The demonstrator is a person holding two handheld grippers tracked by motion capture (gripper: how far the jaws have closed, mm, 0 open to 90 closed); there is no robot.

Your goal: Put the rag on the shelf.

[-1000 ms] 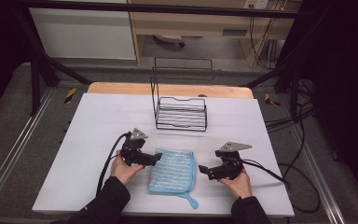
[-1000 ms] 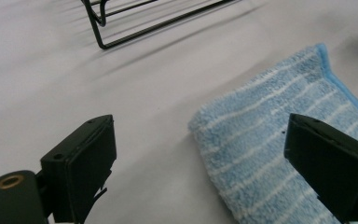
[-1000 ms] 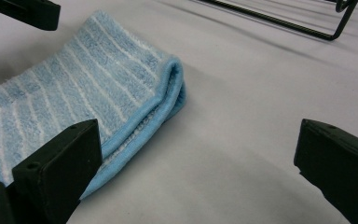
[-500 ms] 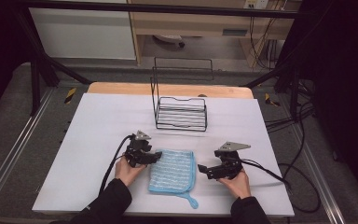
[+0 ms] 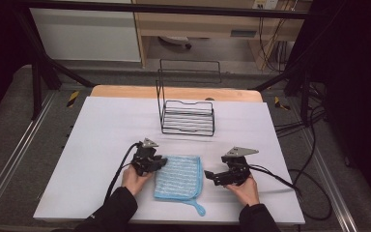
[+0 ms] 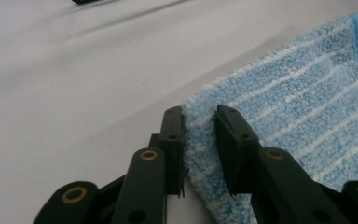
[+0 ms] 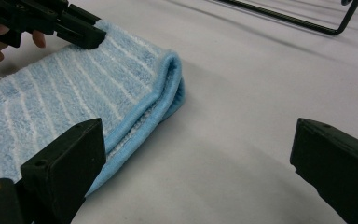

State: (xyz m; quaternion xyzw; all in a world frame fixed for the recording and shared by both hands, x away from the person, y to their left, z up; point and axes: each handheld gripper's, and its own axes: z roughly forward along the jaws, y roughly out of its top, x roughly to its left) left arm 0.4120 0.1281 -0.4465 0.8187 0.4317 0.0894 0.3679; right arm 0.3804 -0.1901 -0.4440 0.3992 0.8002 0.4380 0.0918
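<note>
The folded blue cloth (image 5: 178, 177), soft, light and limp, lies flat on the white surface (image 5: 101, 130) between both hands, where the left tool (image 6: 199, 122), its jaws just closing, pinches the cloth's thick corner edge, a sound hold, while the right tool (image 5: 211, 177) stands wide beside it.

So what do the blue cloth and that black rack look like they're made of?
Blue cloth: soft terry or microfibre by its looped fuzzy pile, with white stripes and stitched edging. Black rack: thin metal wire, probably dark-coated; its finish is unclear.
</note>
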